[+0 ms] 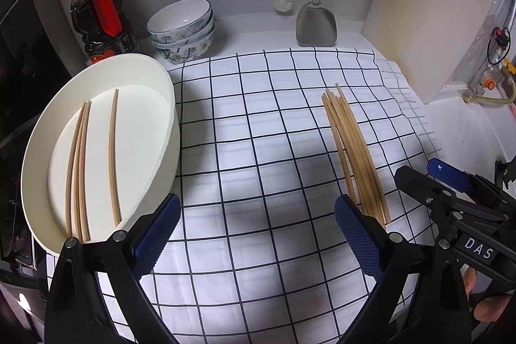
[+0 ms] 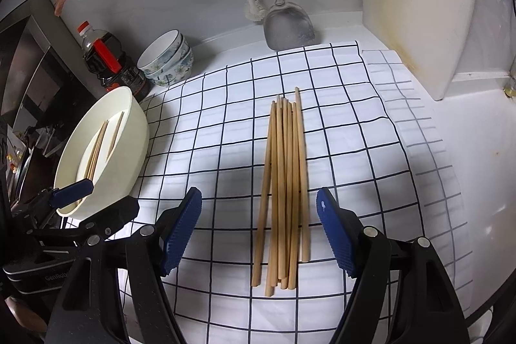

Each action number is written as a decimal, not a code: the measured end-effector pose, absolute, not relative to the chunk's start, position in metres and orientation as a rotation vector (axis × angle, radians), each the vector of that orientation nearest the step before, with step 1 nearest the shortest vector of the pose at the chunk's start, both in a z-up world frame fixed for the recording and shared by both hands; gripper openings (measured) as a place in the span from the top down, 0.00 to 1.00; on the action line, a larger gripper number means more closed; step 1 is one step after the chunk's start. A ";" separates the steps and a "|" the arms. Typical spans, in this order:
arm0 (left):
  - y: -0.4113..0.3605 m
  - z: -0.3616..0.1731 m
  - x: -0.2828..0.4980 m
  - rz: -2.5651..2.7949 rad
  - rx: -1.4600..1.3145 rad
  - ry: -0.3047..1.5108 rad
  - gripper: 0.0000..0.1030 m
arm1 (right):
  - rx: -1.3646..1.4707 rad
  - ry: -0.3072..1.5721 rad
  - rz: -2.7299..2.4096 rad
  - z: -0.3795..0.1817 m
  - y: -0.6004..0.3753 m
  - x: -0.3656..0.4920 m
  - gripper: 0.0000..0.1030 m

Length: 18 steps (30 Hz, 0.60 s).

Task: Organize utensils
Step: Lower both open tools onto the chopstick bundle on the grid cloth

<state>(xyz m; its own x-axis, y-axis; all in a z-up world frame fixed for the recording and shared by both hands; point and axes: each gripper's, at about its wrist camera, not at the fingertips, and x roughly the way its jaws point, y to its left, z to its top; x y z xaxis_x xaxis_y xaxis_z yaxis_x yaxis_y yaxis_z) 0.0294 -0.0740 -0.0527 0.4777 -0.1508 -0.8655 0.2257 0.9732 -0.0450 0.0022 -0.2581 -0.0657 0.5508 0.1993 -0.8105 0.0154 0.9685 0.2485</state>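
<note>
A bundle of several wooden chopsticks (image 2: 285,182) lies on the checked cloth (image 2: 225,124); its near ends sit between the wide-apart blue pads of my right gripper (image 2: 259,234), which is open and not touching them. The same bundle (image 1: 354,150) shows at the right of the left wrist view. My left gripper (image 1: 254,237) hovers open over bare cloth (image 1: 258,134), nothing between its pads. A cream oval dish (image 1: 38,157) on the left holds three chopsticks (image 1: 80,163); the dish (image 2: 129,150) also appears in the right wrist view.
Stacked patterned bowls (image 1: 182,28), a dark sauce bottle (image 1: 96,18), a metal spatula (image 1: 316,21) and a dish brush (image 1: 283,0) stand along the back wall. A white cutting board (image 1: 429,21) leans at the right. A stove edge lies far left.
</note>
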 end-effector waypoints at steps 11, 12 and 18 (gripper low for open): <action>-0.084 -0.066 0.033 -0.249 0.070 1.054 0.08 | 0.215 0.983 0.101 -0.079 -0.264 0.002 0.32; -0.086 -0.068 0.033 -0.250 0.071 1.052 0.08 | 0.214 0.985 0.096 -0.081 -0.265 0.001 0.32; -0.092 -0.077 0.035 -0.248 0.076 1.061 0.08 | 0.230 1.005 0.064 -0.098 -0.277 -0.002 0.32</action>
